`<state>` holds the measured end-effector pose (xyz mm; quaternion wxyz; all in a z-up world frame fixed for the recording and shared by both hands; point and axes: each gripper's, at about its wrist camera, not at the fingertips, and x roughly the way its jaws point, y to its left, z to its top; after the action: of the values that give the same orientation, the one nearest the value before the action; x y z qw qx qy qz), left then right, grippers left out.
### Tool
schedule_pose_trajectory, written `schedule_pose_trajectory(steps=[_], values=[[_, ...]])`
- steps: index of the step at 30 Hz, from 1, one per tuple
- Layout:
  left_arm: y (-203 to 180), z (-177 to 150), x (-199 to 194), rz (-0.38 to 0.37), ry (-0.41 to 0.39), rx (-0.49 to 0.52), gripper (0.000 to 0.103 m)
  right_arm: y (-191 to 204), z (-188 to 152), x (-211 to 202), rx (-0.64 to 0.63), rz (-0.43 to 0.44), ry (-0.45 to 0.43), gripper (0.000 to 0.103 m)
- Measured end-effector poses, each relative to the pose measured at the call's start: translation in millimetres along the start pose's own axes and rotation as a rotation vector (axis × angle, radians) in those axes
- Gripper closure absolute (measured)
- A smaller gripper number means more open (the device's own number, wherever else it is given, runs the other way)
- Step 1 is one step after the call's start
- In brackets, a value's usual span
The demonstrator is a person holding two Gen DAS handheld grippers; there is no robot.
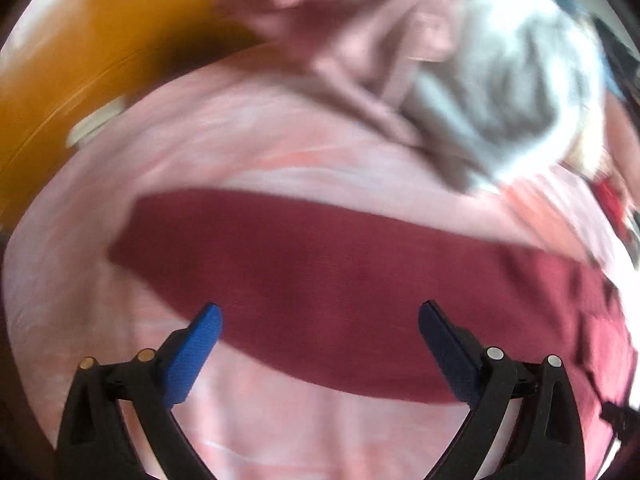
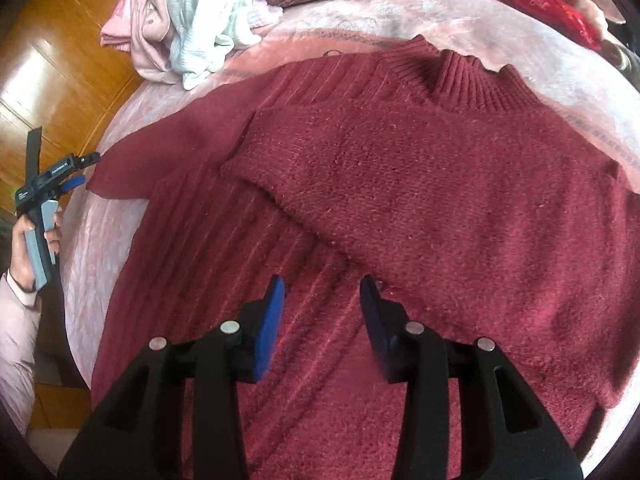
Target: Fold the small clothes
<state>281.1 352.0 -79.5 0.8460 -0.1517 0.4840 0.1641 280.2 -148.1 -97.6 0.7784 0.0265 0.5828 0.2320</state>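
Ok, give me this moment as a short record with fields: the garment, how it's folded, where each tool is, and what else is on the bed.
garment: dark red knit sweater, spread on the pink bedcover
fold state: one sleeve laid across the body, the other sleeve stretched out flat
right tool: above the sweater's middle, nothing between its fingers
left tool: open, above the outstretched sleeve, empty
other items: pile of pink and white clothes; shiny red item
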Motion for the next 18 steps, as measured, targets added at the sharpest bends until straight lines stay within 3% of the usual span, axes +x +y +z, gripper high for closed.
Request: schedule_pose_trajectory(steps=[6, 11, 14, 16, 17, 18], values=[[34.1, 12.7, 27.7, 0.05, 0.036, -0.07, 0.004, 9.5, 8.4, 12.8, 0.001, 0.033, 0.005, 0.062], [42.0, 14.9, 42.5, -0.006, 0.068, -0.101, 0.004, 43.2, 25.3, 26.8, -0.02, 0.075, -0.003, 0.058], [38.1, 15.2, 48.5, -0.006, 0.068, -0.063, 0.007, 57.8, 28.2, 35.9, -0.023, 0.098, 0.003, 0.058], [35.3, 15.1, 50.3, -0.004, 0.067, -0.047, 0.023, 63.2, 27.1, 40.0, -0.028, 0.096, 0.011, 0.058], [33.8, 15.7, 49.7, 0.002, 0.06, -0.046, 0.042, 64.7, 26.2, 40.8, -0.035, 0.087, 0.012, 0.057], [31.5, 16.4, 48.0, -0.003, 0.05, -0.043, 0.055, 65.3, 25.9, 41.0, -0.039, 0.08, 0.011, 0.058]])
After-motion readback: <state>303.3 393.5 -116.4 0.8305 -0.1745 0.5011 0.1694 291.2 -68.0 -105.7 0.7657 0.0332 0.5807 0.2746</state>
